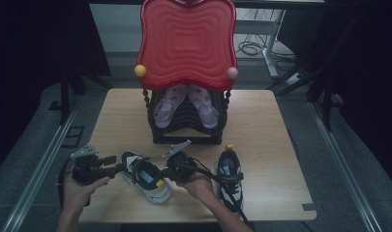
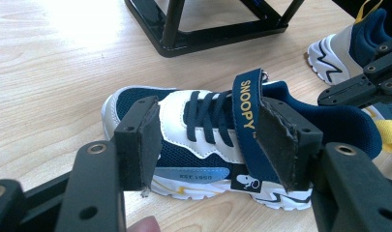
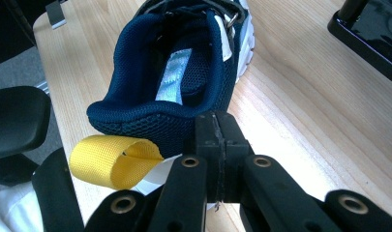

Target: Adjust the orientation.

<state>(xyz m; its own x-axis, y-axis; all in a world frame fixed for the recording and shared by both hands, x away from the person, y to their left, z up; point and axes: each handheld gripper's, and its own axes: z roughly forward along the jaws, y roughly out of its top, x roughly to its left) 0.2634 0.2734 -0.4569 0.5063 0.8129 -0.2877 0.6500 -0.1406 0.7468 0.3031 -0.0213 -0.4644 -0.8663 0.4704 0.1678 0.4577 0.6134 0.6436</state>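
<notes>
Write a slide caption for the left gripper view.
Open left gripper straddles a navy-and-white Snoopy sneaker lying on the wooden table.

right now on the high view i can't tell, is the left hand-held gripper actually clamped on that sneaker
Observer: Not that I can see. In the left gripper view the left hand-held gripper stands wide open, its jaws either side of the laced middle of the navy and white sneaker.
Operator: and the right one, what's it doing
Observer: The right hand-held gripper is shut, jaw against jaw, with its tips at the back of the same sneaker's heel, right beside the yellow pull loop.
Operator: any marking so i know which shoe model
Observer: The navy strap over the laces reads SNOOPY in yellow letters.
</notes>
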